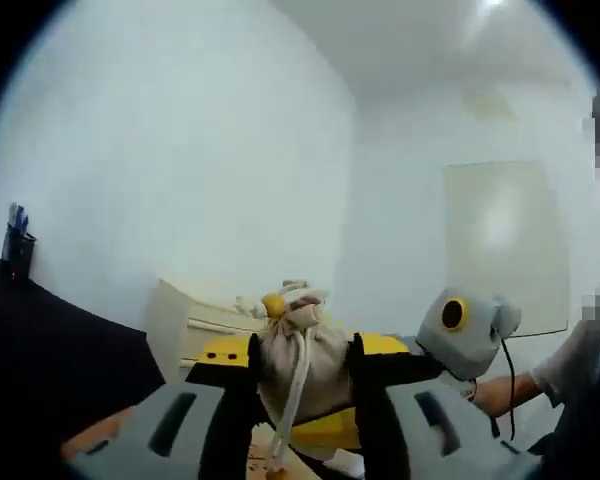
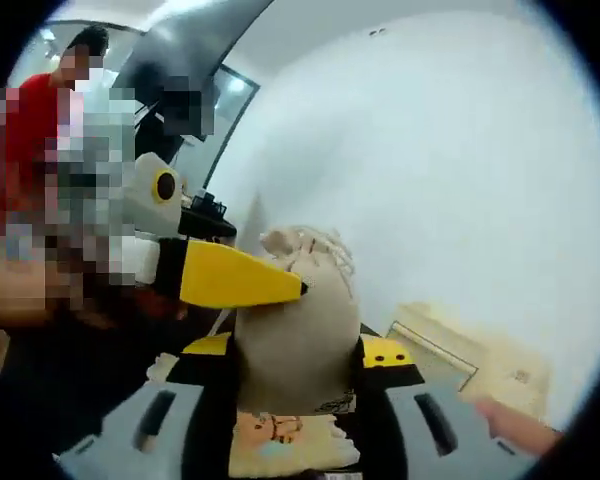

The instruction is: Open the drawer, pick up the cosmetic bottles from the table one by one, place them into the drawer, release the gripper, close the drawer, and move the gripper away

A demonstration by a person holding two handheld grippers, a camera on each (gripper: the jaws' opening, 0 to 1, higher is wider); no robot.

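Note:
A beige cloth drawstring bag [image 1: 302, 375] hangs in the air, held from two sides. In the left gripper view my left gripper [image 1: 302, 352] is shut on the bag just below its tied neck, and a white cord [image 1: 292, 400] hangs down the front. In the right gripper view my right gripper [image 2: 298, 355] is shut on the bag's round body [image 2: 295, 320]. There the left gripper's yellow jaw comes in from the left and pinches the bag near its gathered top. The right gripper's grey body [image 1: 465, 330] shows at the right of the left gripper view.
A light wooden drawer unit [image 1: 205, 325] stands against the white wall behind the bag and appears again as a wooden box [image 2: 460, 350]. A black desk with a pen holder [image 1: 18, 240] is at the left. A hand [image 2: 515, 425] and a person in red [image 2: 35, 110] are close by.

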